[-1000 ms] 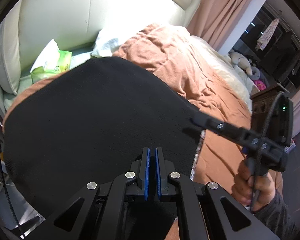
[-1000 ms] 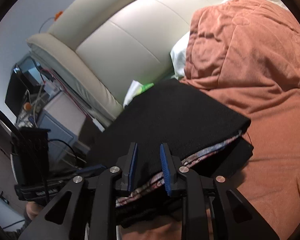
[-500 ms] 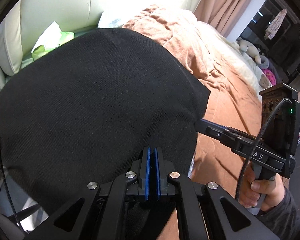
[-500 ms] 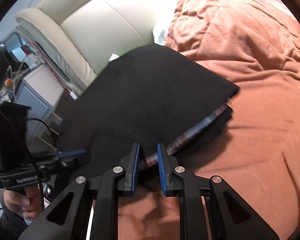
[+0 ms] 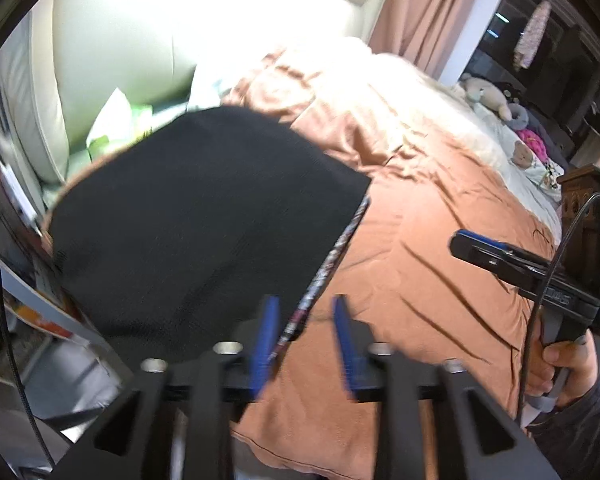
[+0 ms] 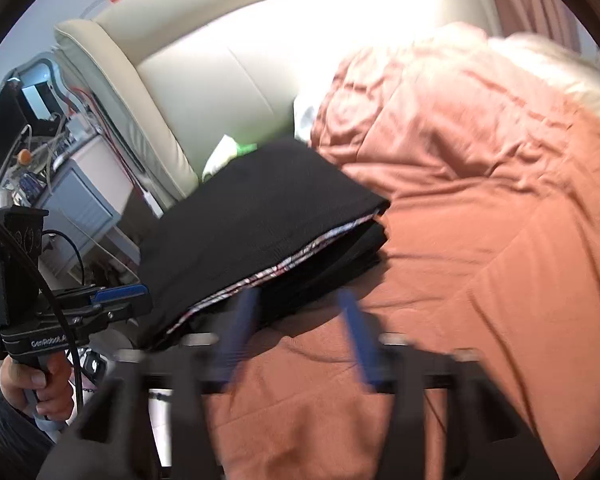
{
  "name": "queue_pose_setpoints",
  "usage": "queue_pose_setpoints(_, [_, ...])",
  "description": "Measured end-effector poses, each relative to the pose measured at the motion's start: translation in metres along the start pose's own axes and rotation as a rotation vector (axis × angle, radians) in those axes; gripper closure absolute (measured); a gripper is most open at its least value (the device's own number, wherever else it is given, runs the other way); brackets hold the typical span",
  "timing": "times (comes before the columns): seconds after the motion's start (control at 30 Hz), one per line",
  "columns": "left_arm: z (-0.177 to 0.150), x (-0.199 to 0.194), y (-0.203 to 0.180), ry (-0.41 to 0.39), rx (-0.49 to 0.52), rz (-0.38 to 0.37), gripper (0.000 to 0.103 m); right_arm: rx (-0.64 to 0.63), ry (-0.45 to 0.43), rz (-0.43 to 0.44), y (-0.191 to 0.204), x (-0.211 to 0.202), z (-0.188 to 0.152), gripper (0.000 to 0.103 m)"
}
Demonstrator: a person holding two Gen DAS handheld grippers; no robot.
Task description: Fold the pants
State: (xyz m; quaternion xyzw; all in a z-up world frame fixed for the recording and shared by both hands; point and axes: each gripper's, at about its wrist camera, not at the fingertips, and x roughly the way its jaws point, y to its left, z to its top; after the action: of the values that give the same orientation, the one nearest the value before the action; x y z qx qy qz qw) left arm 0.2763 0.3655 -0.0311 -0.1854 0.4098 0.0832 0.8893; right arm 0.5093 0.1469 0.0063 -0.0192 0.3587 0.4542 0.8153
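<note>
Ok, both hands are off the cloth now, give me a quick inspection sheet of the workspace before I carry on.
Surface: orange bedspread, wrinkled.
Job's things: black pants, folded flat at the bed's edge, patterned lining showing along the near edge.
Clutter: green tissue pack and white pillow by the cream headboard; stuffed toys at the far side.
Grippers: left gripper and right gripper open, jaws just opened, no cloth between the pads.
Cables: black cable along the right handle; another along the left.
Surroundings: pink curtain, cluttered bedside unit.
</note>
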Motion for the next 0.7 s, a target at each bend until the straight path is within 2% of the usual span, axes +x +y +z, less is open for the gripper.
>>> queue_pose_setpoints(0.03, [-0.001,-0.007,-0.005,-0.02,0.013,0.001,0.044,-0.009,-0.022,-0.006,0.002,-0.011,-0.001,0.026])
queue_pose_setpoints(0.13, [-0.005,-0.032,-0.023,-0.077,0.047,0.003,0.023,-0.023,-0.052,-0.021,0.009,-0.047,-0.008,0.017])
queue_pose_setpoints(0.23, [-0.01,-0.051,-0.038,-0.113,0.061,0.004,0.007,-0.038,-0.065,-0.069,0.016,-0.079,-0.018,0.011])
queue_pose_setpoints(0.3, [-0.014,-0.066,-0.049,-0.142,0.072,0.008,0.001,-0.049,-0.086,-0.098,0.021,-0.1,-0.026,0.006])
queue_pose_setpoints(0.37, [-0.018,-0.076,-0.058,-0.157,0.08,0.007,0.001,-0.054,-0.112,-0.122,0.026,-0.122,-0.034,0.0])
queue_pose_setpoints(0.7, [-0.053,-0.117,-0.101,-0.192,0.115,-0.01,0.0,-0.063,-0.169,-0.183,0.047,-0.21,-0.08,0.0])
